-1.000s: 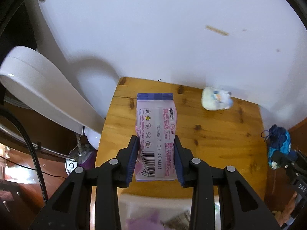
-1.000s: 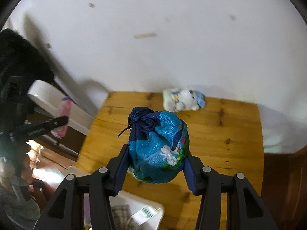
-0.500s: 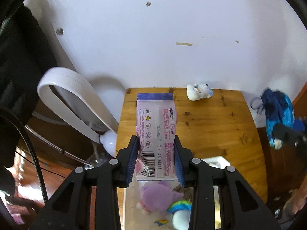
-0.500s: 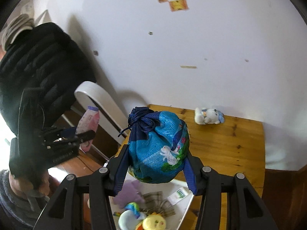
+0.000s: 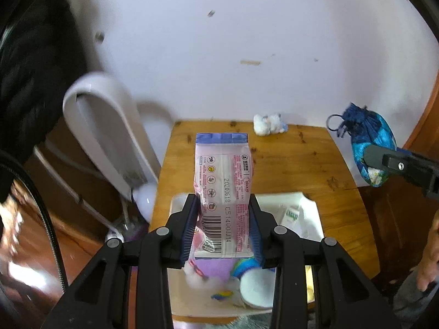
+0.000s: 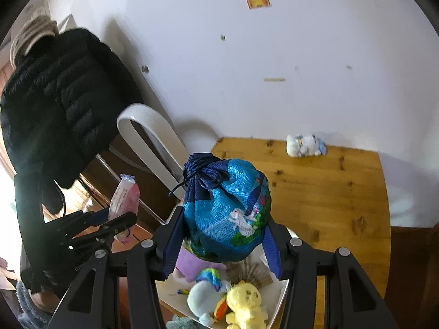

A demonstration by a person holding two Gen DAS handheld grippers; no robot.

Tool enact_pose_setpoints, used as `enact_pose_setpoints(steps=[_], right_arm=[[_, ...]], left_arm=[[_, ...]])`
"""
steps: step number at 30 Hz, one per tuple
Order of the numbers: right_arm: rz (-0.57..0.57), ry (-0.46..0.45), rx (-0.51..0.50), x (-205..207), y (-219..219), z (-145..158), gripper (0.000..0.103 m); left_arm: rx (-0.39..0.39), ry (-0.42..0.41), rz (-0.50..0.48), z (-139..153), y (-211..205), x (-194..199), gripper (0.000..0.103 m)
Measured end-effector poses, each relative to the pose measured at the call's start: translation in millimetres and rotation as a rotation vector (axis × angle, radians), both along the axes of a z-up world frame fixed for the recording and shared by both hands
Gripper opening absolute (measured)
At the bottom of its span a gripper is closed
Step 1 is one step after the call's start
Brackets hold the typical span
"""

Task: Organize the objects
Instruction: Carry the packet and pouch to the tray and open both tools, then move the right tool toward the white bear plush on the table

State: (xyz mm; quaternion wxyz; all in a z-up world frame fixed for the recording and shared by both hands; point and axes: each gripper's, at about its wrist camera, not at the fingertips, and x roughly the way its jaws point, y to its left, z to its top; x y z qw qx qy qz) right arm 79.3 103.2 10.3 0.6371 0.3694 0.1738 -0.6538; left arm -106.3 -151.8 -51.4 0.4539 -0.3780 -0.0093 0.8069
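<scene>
White wall (image 6: 315, 41) with orange stickers (image 6: 258, 0); pine surface (image 6: 329, 186) below; black jacket (image 6: 55, 104) at nine o'clock.

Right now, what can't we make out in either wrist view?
- White bin: near rim cut off by the frame edge and gripper bodies in both views.
- Pink wipes pack print: too small to read, left view.
- Purple plush: mostly hidden under the blue drawstring pouch, right view.
- Small white plush: details too small and soft, both views.
</scene>
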Motion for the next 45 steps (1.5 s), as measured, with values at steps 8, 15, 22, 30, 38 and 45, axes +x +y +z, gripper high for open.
enact_pose_setpoints(steps=[8, 15, 22, 30, 38, 45], right_arm=[[0.027, 0.025, 0.085, 22, 6, -51, 0.053], [0.057, 0.067, 0.201, 35, 2, -89, 0.057], [0.032, 0.103, 0.171, 33, 8, -81, 0.074], [0.023, 0.134, 0.13, 36, 15, -71, 0.075], [0.009, 0.125, 0.109, 33, 19, -66, 0.075], [-0.005, 0.118, 0.097, 28, 24, -63, 0.075]], left_arm=[[-0.105, -0.126, 0.039, -62, 14, 4, 0.038], [-0.223, -0.114, 0.035, -91, 31, 29, 0.041], [-0.266, -0.083, 0.074, -96, 31, 35, 0.076], [-0.231, -0.056, 0.093, -87, 29, 38, 0.08], [-0.225, -0.045, 0.094, -85, 30, 41, 0.081], [-0.212, -0.035, 0.092, -80, 29, 44, 0.081]])
